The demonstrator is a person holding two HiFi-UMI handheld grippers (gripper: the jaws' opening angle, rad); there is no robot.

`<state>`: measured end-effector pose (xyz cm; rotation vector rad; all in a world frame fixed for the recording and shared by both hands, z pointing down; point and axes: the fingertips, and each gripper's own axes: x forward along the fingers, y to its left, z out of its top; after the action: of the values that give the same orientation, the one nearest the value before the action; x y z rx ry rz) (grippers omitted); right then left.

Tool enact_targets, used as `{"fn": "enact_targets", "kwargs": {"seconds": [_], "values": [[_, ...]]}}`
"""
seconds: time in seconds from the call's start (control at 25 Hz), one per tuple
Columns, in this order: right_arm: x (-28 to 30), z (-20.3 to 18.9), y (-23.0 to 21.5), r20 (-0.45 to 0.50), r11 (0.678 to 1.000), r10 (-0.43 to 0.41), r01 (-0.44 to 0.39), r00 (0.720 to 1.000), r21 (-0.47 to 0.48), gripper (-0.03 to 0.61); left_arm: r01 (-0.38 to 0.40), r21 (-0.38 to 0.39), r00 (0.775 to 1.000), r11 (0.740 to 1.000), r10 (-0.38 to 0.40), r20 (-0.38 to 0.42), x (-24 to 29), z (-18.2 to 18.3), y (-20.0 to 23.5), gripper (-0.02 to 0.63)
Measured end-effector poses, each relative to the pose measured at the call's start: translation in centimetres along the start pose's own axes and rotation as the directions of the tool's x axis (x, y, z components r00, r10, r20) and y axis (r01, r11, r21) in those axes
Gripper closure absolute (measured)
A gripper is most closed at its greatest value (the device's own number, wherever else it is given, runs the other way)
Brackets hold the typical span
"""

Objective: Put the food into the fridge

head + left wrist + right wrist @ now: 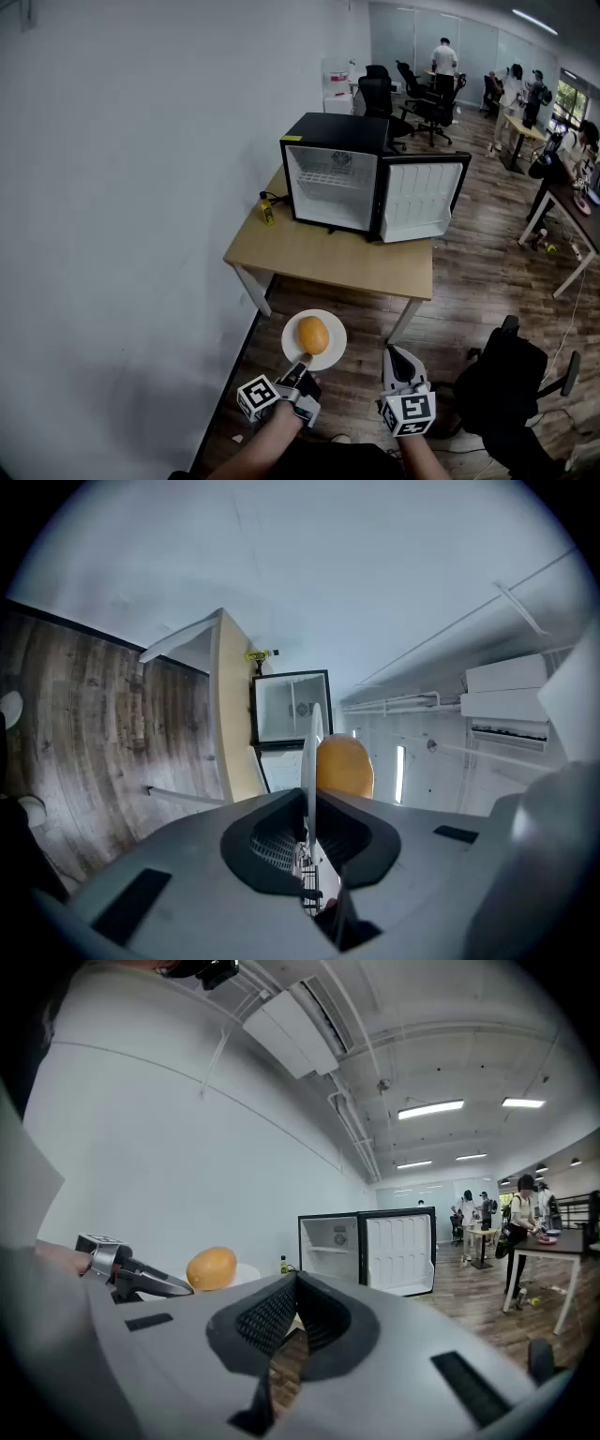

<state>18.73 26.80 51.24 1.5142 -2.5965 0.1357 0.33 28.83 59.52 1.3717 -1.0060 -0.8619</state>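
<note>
Nearest, the left hand-held gripper (302, 362) is clamped on the rim of a white plate (292, 346), held level so the orange fruit (313, 335) cannot roll off. Beside it, the right hand-held gripper (398, 360) is closed, empty. Well ahead, the fridge (333, 178) stands door-open on the table (328, 255), ready for loading.

The left gripper (303, 359) and the right gripper (395, 352) have grey bodies. Dark ribbed pads (267, 1319) line the jaws. Each carries a white cube (259, 396) printed with black square markers.
</note>
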Motion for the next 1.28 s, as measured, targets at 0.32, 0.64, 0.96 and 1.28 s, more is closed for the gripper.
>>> {"fn": "enact_targets", "kwargs": {"seconds": [0.32,0.64,0.96,1.28], "values": [[-1.5,-0.4,0.7,0.034,0.998,0.022,-0.024,0.999,0.051,0.518,-0.003,0.000,1.000,1.000,0.003,0.006,-1.1,-0.8,0.3,0.583],[-2.1,-1.7,0.4,0.020,0.998,0.026,-0.027,0.999,0.057,0.518,0.002,0.000,1.000,1.000,-0.002,0.008,-1.4,-1.0,0.8,0.583],[0.0,-2.5,0.6,-0.015,0.999,0.027,-0.026,1.000,0.032,0.518,-0.008,-0.017,1.000,1.000,0.008,-0.003,0.5,0.7,1.8,0.583],[6.0,-2.5,-0.4,-0.047,1.000,0.015,-0.015,0.999,0.005,0.518,0.003,-0.028,1.000,1.000,-0.004,-0.031,6.0,4.6,2.7,0.583]]}}
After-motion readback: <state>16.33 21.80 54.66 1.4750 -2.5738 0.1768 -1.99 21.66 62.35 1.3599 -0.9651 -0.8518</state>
